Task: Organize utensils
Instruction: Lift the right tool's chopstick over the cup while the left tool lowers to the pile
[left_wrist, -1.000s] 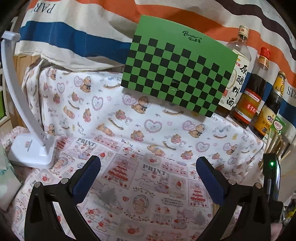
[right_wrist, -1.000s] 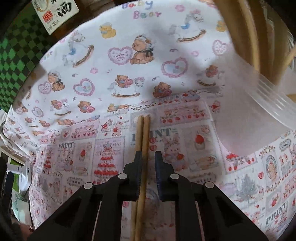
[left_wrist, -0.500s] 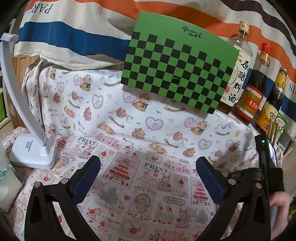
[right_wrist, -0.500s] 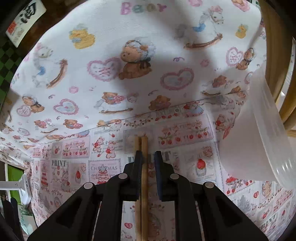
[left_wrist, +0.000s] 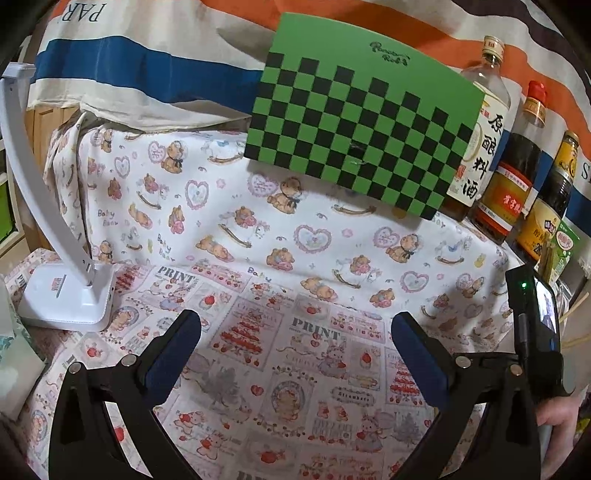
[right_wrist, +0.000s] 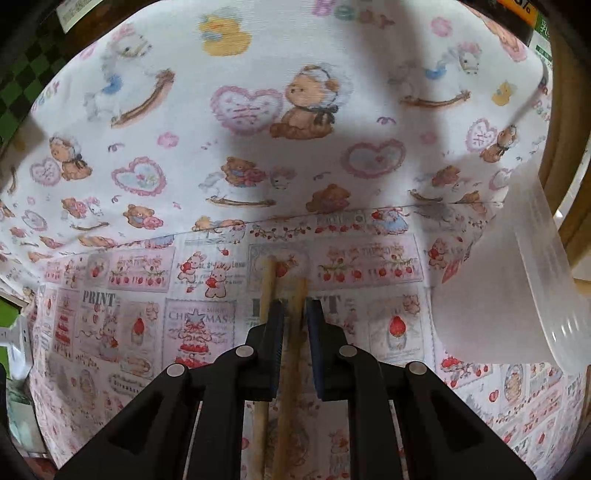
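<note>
the right gripper (right_wrist: 294, 314) points level over the desk (right_wrist: 129, 280), jaws clamped on one of two chopsticks (right_wrist: 291, 332), container (right_wrist: 517, 288) at 3 o'clock, now nearer. the left gripper (left_wrist: 295, 332) hovers, jaws apart, unchanged.

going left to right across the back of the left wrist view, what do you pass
white lamp → green checkerboard → clear bottle with white label → red-capped dark bottle → gold-capped dark bottle
</note>
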